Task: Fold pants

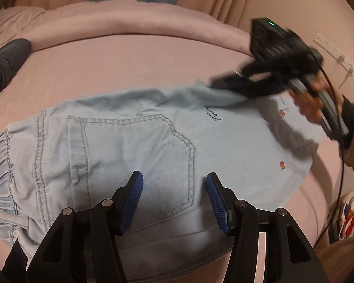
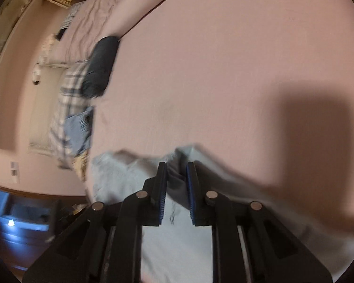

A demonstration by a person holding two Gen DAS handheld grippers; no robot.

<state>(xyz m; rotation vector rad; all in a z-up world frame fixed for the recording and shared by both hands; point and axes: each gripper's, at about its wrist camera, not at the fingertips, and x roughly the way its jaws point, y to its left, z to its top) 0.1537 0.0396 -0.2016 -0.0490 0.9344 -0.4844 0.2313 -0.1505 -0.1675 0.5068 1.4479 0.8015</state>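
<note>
Where the pink bed (image 1: 153, 66) is flat, these lines apply:
Pants: light blue pants (image 1: 129, 146) lie spread on the sheet, back pocket up, elastic waistband toward the left in the left wrist view.
Left gripper: left gripper (image 1: 174, 198) hovers over the pocket area, jaws moderately apart, nothing between the pads.
Right gripper: right gripper (image 2: 176, 193) sits at the far leg end, jaws narrow, a fold of the fabric between them; whether the pads press it cannot be told.
Surroundings: a dark garment (image 1: 4, 66) lies well apart, near the bedding.
</note>
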